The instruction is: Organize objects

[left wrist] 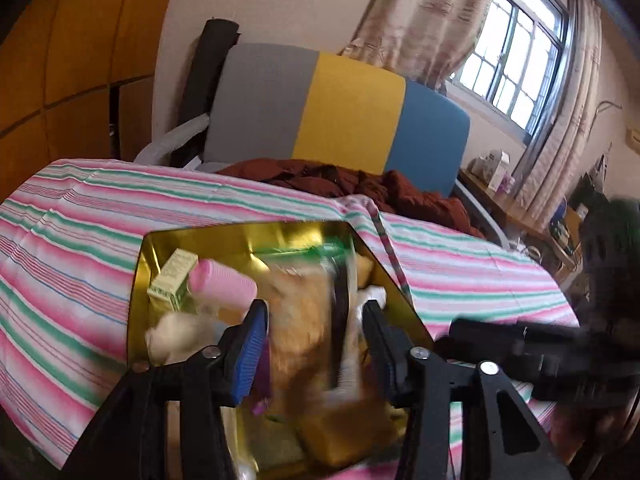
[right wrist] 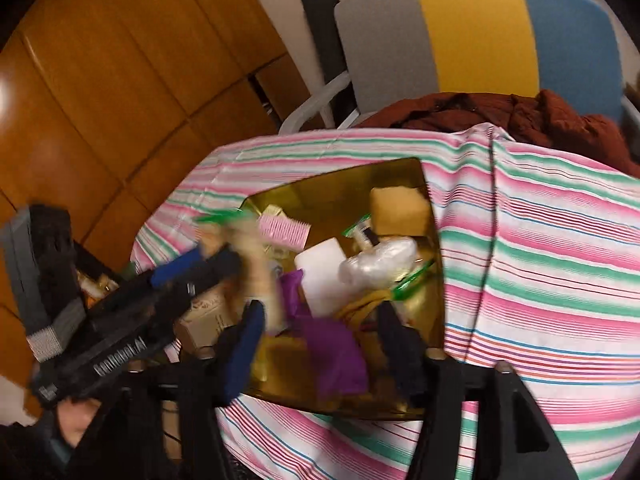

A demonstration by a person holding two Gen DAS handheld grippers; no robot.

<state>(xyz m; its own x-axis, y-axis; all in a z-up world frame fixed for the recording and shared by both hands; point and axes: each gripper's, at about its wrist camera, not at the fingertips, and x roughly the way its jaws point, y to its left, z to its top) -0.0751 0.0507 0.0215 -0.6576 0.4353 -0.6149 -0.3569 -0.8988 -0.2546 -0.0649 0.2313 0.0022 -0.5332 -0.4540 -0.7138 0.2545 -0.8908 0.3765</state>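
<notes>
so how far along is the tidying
Mostly done, it seems: the gold metal tin on the striped cloth already holds a pink hair roller, yellow sponge and purple cloth. The left gripper has a blurred tan object over the tin. I see nothing loose on the cloth.

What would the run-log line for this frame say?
scene: gold tin full of small items on striped cloth | left gripper: open, blurred packet between fingers | right gripper: open over tin

Tricolour chair (left wrist: 344, 116), barred window (left wrist: 516, 52), wooden wardrobe (right wrist: 100, 80).
</notes>
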